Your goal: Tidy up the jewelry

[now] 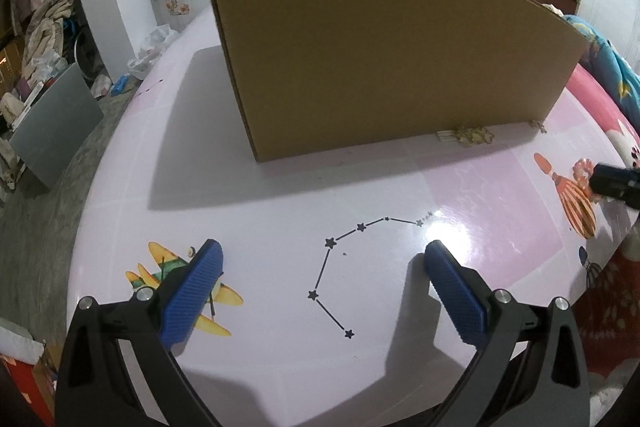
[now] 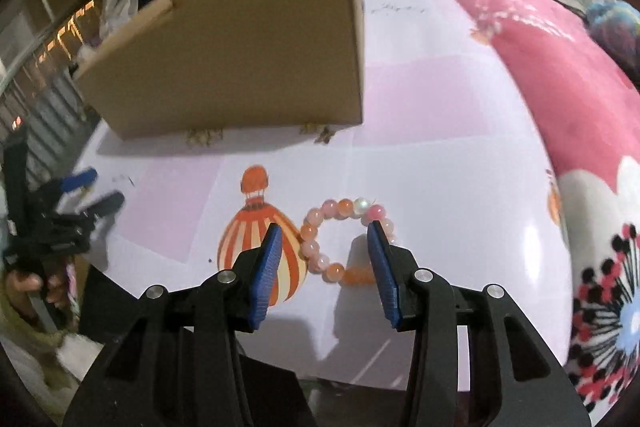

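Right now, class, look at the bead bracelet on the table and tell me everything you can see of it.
The bead bracelet is a closed ring of round, glossy beads in orange, pink and pearly white. It lies flat on the pale pink table, beside the printed hot-air balloon. The right gripper hangs open over it, jaws either side; the right jaw hides part of the ring. Contact cannot be told.

The cardboard box (image 1: 392,59) hid its own inside from the left wrist view. Small gold pieces (image 1: 474,135) at its base were too tiny to identify. The right finger (image 2: 384,267) covered part of the bead bracelet (image 2: 320,227).
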Demonstrator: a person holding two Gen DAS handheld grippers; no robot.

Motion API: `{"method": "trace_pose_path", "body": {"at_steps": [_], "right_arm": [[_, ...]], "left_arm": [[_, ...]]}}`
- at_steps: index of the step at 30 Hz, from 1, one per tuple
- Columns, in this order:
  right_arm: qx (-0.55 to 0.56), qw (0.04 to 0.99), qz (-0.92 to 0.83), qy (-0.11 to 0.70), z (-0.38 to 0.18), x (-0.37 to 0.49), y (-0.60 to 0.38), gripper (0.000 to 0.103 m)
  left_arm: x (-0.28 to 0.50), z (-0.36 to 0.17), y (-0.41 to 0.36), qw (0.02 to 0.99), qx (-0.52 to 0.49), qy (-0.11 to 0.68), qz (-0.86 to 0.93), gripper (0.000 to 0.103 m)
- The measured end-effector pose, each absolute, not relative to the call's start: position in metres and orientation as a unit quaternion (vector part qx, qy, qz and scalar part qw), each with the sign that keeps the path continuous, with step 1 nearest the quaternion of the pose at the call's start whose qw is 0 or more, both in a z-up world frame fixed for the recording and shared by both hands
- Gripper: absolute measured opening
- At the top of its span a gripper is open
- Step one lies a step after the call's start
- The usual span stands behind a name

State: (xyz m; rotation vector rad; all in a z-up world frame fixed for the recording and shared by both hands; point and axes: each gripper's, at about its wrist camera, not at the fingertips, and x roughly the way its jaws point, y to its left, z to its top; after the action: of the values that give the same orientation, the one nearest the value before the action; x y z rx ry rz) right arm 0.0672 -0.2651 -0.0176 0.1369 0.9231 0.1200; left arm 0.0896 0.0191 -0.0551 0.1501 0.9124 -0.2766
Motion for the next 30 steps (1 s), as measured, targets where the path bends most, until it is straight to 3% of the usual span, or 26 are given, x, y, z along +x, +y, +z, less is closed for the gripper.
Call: {"method": "trace_pose_path", "body": {"at_steps": [8,15,30], "right_arm": [[0.141,0.913,0.101,0.368,0.014,0.089,-0.272,0.044],[0.172,0.914,0.120,0.348,0.017,0.123,-0.266,0.025],[0.197,0.918,0.111,0.327,0.017,0.134,-0.272,0.024]], "left_arm": [[0.107,-0.033,0.025,0.907,0.062,0.398,-0.124,0.099],[0.131,-0.022,0.031,0.917,0.044,0.381,-0.104,0.099],[0.155,-0.017,0.030,0.927,0.030,0.362,-0.097,0.099]]}}
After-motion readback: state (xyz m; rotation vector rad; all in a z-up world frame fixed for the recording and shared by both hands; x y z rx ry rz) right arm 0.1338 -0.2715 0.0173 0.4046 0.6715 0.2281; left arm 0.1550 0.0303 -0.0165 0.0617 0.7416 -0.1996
